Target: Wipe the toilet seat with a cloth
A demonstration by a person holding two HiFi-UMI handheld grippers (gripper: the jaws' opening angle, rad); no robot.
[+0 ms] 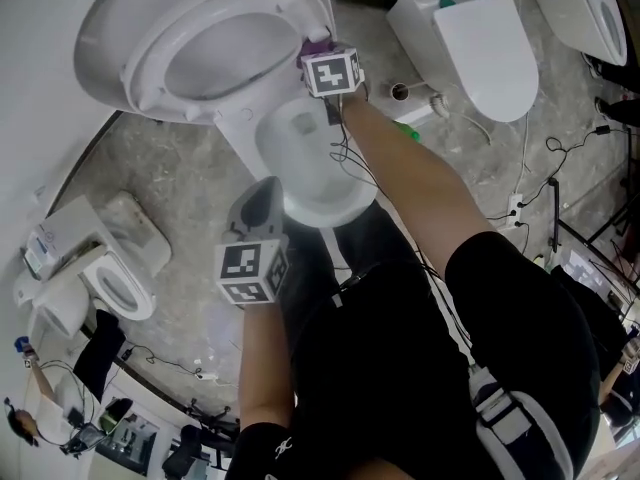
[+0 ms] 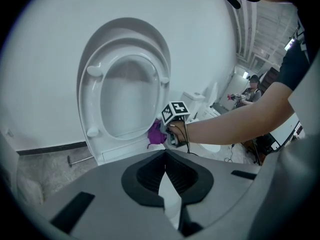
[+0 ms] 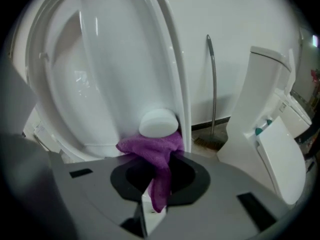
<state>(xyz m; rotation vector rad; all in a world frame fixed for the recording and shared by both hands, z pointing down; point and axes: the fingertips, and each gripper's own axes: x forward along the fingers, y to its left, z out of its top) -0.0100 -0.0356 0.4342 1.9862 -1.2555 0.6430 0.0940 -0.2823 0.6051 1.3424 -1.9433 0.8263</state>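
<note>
The white toilet seat point(image 1: 150, 46) stands raised against the wall above the open bowl point(image 1: 310, 158). My right gripper point(image 1: 322, 58) is shut on a purple cloth point(image 1: 318, 45) and presses it against the lower right edge of the raised seat. In the right gripper view the cloth point(image 3: 159, 156) hangs between the jaws of the right gripper point(image 3: 155, 184), bunched just under a white seat bumper point(image 3: 158, 122). My left gripper point(image 1: 262, 196) hovers in front of the bowl, shut with nothing in it. The left gripper view shows the left gripper point(image 2: 165, 170), the seat point(image 2: 95, 99) and the cloth point(image 2: 156, 133).
Another toilet point(image 1: 480, 38) stands to the right, and smaller ones point(image 1: 110, 278) sit on the floor at left. Cables point(image 1: 520, 208) trail over the grey floor. A thin metal handle point(image 3: 212, 84) leans on the wall beside a neighbouring toilet point(image 3: 270, 134). A person point(image 2: 250, 86) works in the background.
</note>
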